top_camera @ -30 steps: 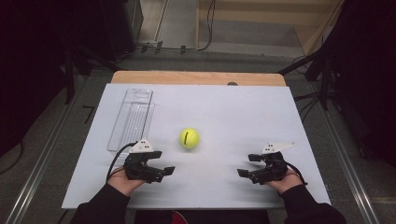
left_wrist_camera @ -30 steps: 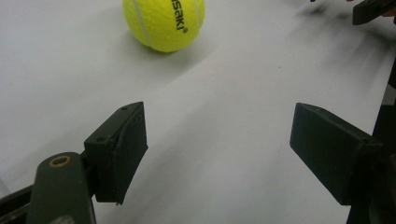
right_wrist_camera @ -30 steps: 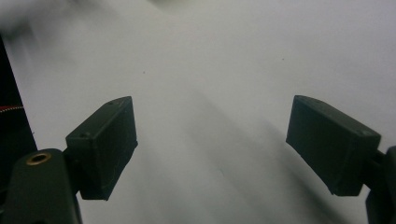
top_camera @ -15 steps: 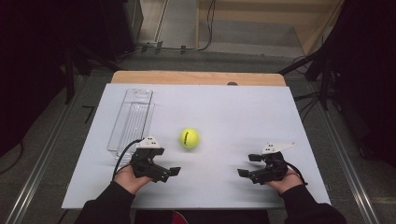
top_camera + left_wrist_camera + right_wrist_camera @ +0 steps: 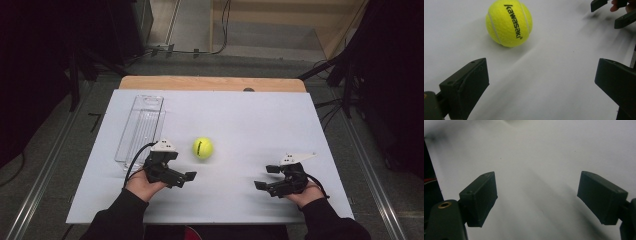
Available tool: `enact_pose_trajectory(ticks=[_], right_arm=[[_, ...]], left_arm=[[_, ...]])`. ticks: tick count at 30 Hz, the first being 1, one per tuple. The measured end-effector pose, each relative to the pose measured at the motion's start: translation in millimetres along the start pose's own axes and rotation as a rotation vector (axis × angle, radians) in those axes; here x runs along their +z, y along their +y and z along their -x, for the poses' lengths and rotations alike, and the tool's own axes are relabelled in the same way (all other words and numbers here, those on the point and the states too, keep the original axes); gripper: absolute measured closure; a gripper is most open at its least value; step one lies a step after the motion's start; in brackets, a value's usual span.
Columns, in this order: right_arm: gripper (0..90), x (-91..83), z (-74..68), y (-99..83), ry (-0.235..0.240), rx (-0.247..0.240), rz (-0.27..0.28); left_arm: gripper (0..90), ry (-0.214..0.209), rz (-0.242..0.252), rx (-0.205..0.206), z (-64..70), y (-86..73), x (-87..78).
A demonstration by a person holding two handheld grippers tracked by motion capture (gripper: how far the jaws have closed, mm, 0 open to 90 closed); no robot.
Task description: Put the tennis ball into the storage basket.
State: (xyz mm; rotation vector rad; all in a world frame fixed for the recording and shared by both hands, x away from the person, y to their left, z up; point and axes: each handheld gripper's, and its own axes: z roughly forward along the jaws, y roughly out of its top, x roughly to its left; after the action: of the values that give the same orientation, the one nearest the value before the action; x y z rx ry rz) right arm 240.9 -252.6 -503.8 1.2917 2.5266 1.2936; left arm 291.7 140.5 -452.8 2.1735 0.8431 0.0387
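Both tongs were spread wide and empty: the left tongs (image 5: 184,176) lay just near-left of the fuzzy yellow tennis ball (image 5: 203,148), the right tongs (image 5: 265,177) well right of it. Left of the ball on the white counter (image 5: 260,125) sat a clear plastic tray (image 5: 141,126).

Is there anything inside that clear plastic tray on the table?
The clear tray looks empty: the white table shows straight through it. The tennis ball lies outside it, to its right. The left gripper and its cable hide the tray's near corner, so that bit cannot be checked.
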Motion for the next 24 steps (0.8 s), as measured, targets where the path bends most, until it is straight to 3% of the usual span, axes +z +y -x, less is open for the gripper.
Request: enact_pose_trajectory(ticks=[24], right_arm=[[14.3, -0.2, -0.4, -0.2, 0.002, -0.003, 0.003]], left_arm=[[1.0, 0.006, -0.016, 0.004, -3.8, 35.8, 8.1]])
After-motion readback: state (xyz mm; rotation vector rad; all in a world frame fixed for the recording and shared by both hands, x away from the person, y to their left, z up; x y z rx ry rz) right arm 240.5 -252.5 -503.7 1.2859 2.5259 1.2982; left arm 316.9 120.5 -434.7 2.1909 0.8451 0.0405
